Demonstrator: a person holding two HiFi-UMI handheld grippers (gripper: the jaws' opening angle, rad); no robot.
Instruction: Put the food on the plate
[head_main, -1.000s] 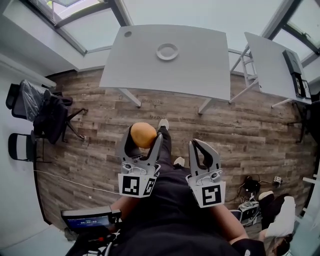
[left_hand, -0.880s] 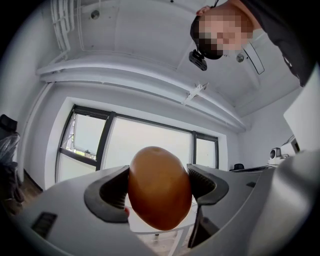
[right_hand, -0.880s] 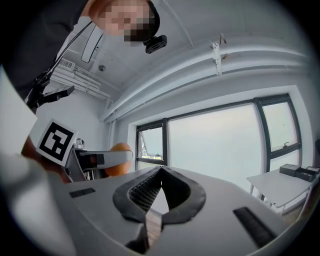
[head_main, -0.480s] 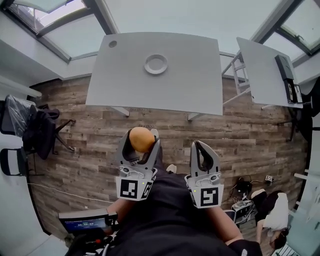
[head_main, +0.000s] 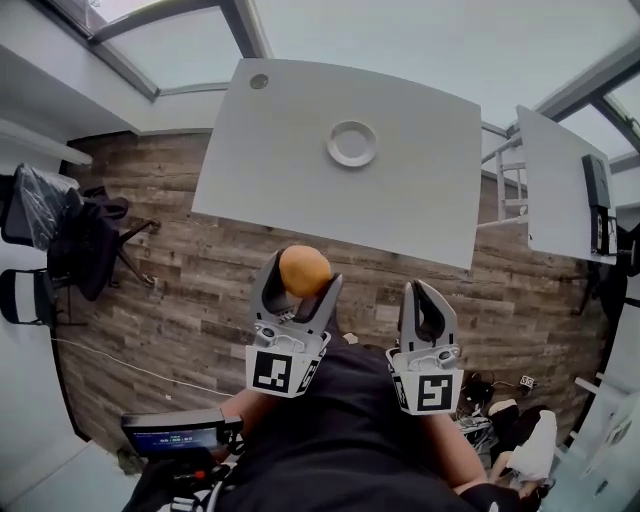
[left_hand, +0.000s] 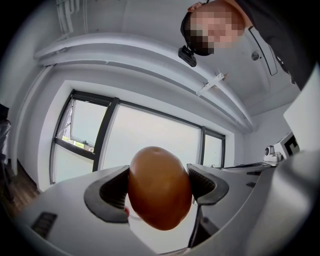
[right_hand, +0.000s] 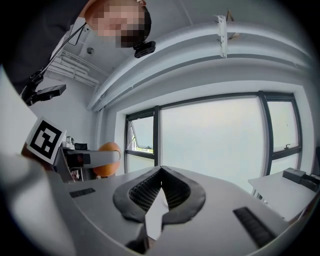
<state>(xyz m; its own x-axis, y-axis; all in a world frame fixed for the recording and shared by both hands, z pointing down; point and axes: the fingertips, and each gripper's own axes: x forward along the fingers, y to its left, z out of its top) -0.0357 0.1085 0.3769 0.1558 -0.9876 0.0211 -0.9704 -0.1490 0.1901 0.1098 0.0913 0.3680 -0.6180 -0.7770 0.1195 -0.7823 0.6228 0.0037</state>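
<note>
Wood floor (head_main: 180, 290) below food (head_main: 304, 270) (between jaws)

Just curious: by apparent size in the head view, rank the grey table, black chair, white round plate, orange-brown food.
Grey table
black chair
white round plate and orange-brown food look alike, the food being nearer

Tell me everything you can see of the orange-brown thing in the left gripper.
The smooth, egg-shaped orange-brown food item looks matte and whole. It sits clamped between the left gripper's two ribbed dark pads, one on each side, with its top and bottom sticking out past them. It is held above the wood-plank floor, short of the white table.
</note>
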